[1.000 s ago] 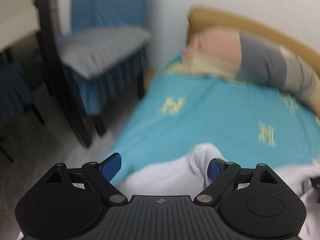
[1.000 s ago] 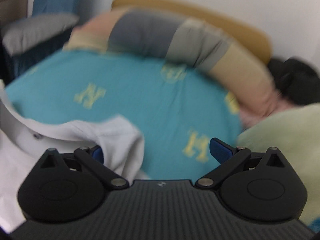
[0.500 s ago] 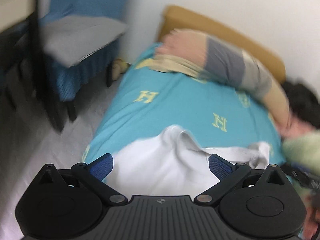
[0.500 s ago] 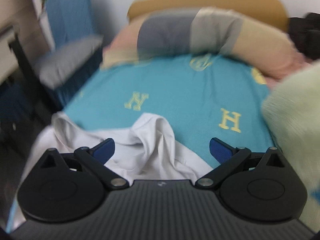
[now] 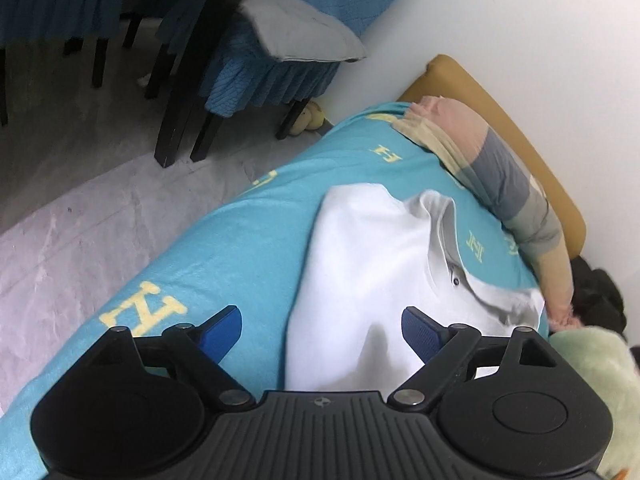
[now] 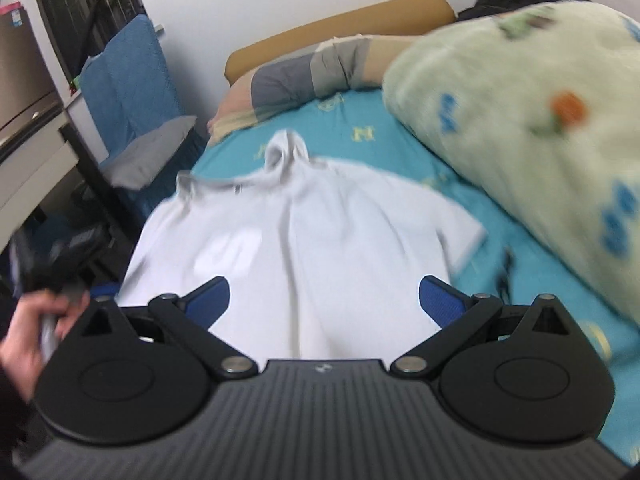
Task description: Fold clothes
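Note:
A white polo shirt (image 6: 316, 220) lies spread on the turquoise bed sheet (image 6: 520, 264), collar toward the headboard. It also shows in the left wrist view (image 5: 372, 272), with a button at the collar. My left gripper (image 5: 320, 330) is open and empty, above the shirt's left edge. My right gripper (image 6: 324, 296) is open and empty, above the shirt's lower middle. A hand (image 6: 28, 332) holding the left gripper shows at the lower left of the right wrist view.
A striped pillow (image 5: 508, 176) lies along the tan headboard (image 5: 480, 92). A pale green patterned blanket (image 6: 540, 120) is heaped on the bed's right side. A chair with a grey cushion (image 5: 296, 36) stands left of the bed on the grey floor (image 5: 80, 200).
Both grippers have pulled back and up from the shirt. The shirt, bunched earlier, now lies spread flat on the bed. Both grippers stay open.

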Motion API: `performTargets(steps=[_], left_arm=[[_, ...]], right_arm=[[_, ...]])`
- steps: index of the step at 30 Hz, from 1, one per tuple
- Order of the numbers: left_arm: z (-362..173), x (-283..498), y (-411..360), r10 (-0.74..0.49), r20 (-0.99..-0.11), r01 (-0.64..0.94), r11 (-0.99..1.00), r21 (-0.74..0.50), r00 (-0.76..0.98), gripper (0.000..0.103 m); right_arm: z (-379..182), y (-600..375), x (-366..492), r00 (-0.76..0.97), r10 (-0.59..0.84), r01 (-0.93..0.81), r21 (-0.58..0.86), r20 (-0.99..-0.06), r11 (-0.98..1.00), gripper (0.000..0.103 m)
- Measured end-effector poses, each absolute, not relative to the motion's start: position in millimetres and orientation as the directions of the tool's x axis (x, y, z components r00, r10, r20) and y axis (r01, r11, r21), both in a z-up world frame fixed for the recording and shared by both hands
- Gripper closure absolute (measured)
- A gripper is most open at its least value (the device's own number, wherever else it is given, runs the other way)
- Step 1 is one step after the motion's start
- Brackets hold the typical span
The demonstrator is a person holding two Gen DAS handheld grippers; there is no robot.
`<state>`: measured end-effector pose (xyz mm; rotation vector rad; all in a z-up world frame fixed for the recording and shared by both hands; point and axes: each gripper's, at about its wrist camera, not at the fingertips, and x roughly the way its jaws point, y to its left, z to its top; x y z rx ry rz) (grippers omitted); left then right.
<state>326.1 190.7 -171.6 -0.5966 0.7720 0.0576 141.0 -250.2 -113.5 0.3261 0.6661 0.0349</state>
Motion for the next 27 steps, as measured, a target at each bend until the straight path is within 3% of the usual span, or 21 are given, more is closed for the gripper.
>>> performTargets(steps=[3,4,6,8,9,12,15,19,24,27], left_arm=[[-175,335,170,-0.118,-0.655,-0.237,0.873,-0.427,0.746,0.028],[-179,344,160,-0.102,-0.675,-0.243,0.885,-0.397,0.731,0.039],[-181,355,144,-0.052,-0.691,-0.248,0.912,-0.328,0.721,0.052],[-177,361,127,0.014,-0.689,-0.246,0.939,-0.241,0.725,0.076],[-175,362,115,0.055,-0.689,-0.238,0.956,-0.173,0.723,0.094],[-166,361,64,0.164,-0.642,-0.142,0.986,0.086,0.749,0.096],[-165,340,-7,0.159,-0.549,0.048,0.938,0.343,0.82,0.097],[-180,322,-76,0.032,-0.588,0.229,0.903,0.364,0.808,0.097],[-201,321,-103,0.002,-0.616,0.285,0.885,0.368,0.788,0.096],[-184,306,-69,-0.137,-0.65,0.343,0.918,0.201,0.748,0.074]], right_arm=[[-120,-252,126,0.799,0.139,0.052,0.298,-0.585,0.953,0.0],[-122,-252,125,0.804,0.141,0.044,0.295,-0.578,0.955,0.0],[-127,-254,123,0.814,0.146,0.027,0.287,-0.563,0.957,0.0],[-132,-255,128,0.834,0.139,0.006,0.262,-0.533,0.965,0.0],[-136,-256,133,0.842,0.124,0.005,0.237,-0.525,0.971,0.0],[-147,-259,149,0.846,0.084,0.019,0.187,-0.526,0.982,0.0],[-154,-269,161,0.853,0.06,0.053,0.201,-0.518,0.978,0.0],[-161,-284,171,0.862,0.024,0.107,0.227,-0.506,0.968,0.0],[-170,-300,175,0.845,-0.01,0.171,0.253,-0.535,0.952,0.0],[-172,-302,175,0.837,-0.012,0.186,0.264,-0.547,0.947,0.0]])
